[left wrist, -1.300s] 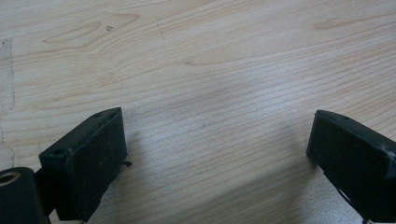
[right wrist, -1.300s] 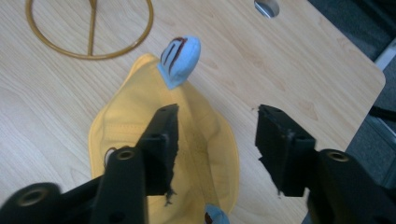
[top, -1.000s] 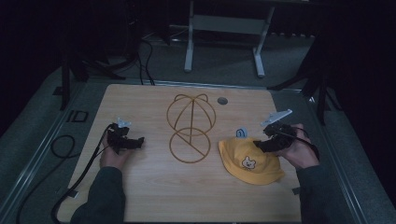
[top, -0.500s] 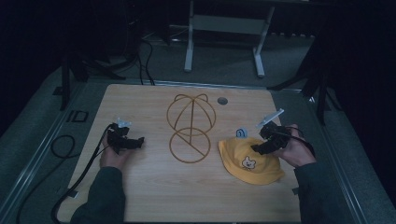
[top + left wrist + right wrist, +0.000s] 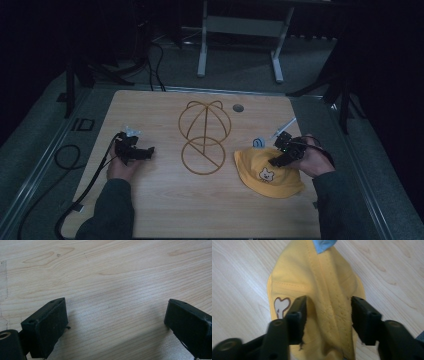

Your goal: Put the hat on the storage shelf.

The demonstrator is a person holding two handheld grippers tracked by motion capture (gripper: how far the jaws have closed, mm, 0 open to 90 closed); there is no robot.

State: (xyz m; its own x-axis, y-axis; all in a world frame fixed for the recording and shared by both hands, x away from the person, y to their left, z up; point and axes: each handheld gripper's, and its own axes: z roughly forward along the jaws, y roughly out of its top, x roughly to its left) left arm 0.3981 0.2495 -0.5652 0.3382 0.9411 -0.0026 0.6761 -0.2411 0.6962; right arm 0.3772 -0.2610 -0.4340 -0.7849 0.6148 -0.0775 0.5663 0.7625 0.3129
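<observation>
A yellow child's hat with a small bear face is seen lying on the wooden counter, at its right side, just beside a gold wire hat stand that is placed at the middle. A blue tab is seen at the hat's far edge.

The right gripper is held down over the hat. In the right gripper view, its 2 jaws are seen spread partway, with a raised ridge of the yellow fabric between them; the fabric is straddled, not yet pinched, as far as can be judged.

The left gripper is rested on the counter at the left, well apart from hat and stand. In the left gripper view its jaws are seen wide apart over bare wood, with nothing held.

Several risks can be judged from here. If the jaws are closed on a single thin layer, the fold may be lost and the hat dropped when lifted. If the crown is gripped off-centre, the hat may hang lopsided and be snagged on the wire stand, which could be tipped over.
</observation>
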